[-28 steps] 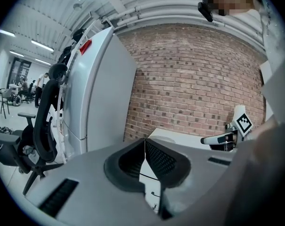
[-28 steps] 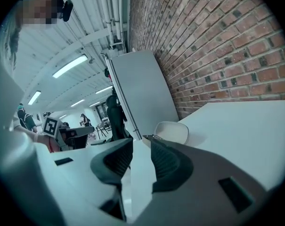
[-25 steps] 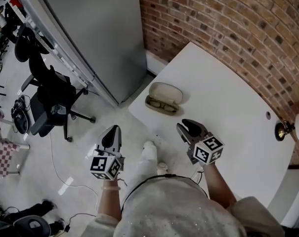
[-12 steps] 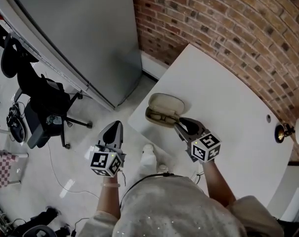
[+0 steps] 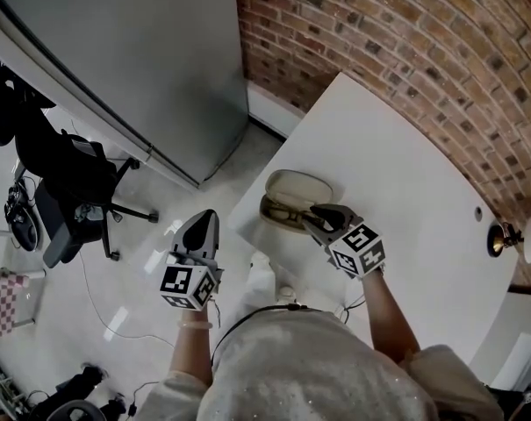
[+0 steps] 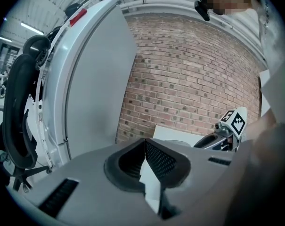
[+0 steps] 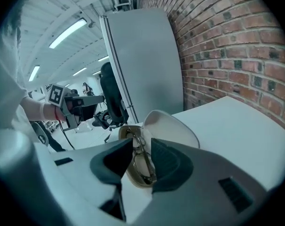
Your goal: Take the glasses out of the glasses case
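Reaching step — right claw (image 5: 316, 214), spread, hovers over the glasses (image 7: 142, 166) in the open case (image 5: 298, 185); next, pinch the frame and lift. Left claw (image 5: 202, 222) pressed together.

The white table (image 5: 405, 182) is standing with its far side along the brick wall (image 5: 441, 51). The open glasses case (image 5: 297, 187) is lying directly on the tabletop, just beside the near left edge, with its lid tilted up. A small dark hole (image 5: 477, 210) is showing near the right end.
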The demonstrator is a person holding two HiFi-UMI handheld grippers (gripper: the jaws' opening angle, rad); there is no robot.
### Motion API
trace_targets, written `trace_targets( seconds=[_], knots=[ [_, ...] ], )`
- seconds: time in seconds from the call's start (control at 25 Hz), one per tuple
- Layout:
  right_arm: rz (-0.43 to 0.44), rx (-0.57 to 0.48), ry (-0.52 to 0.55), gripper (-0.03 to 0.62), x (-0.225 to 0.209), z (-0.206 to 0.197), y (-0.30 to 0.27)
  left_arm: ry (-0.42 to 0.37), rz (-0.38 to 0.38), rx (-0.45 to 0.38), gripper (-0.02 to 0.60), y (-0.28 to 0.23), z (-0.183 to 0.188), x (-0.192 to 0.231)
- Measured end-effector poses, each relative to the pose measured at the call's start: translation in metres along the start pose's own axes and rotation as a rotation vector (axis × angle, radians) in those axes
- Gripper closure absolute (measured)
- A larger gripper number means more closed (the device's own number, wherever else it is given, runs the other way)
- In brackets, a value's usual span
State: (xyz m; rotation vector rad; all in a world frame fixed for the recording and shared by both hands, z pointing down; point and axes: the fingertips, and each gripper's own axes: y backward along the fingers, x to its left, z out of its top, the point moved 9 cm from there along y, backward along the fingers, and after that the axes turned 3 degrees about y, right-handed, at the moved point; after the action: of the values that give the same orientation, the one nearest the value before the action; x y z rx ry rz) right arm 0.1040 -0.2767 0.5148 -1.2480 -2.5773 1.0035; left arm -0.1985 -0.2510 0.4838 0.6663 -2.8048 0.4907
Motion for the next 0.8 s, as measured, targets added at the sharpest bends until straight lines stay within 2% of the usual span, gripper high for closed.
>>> trace_targets(
  seconds=[0.24,0.52,0.8],
  knots=[
    [0.045,0.116,0.035,0.465,-0.006,0.002,-0.020,0.023,0.009,0.010,0.575,-0.008,-0.003,0.010],
    [0.091,0.274,0.237,0.476,0.001,0.011,-0.040,0.041,0.026,0.024,0.575,-0.011,-0.006,0.017],
    [0.113,0.325,0.335,0.522,0.007,0.014,-0.053,0.050,0.046,0.027,0.575,-0.011,-0.008,0.022]
  ],
)
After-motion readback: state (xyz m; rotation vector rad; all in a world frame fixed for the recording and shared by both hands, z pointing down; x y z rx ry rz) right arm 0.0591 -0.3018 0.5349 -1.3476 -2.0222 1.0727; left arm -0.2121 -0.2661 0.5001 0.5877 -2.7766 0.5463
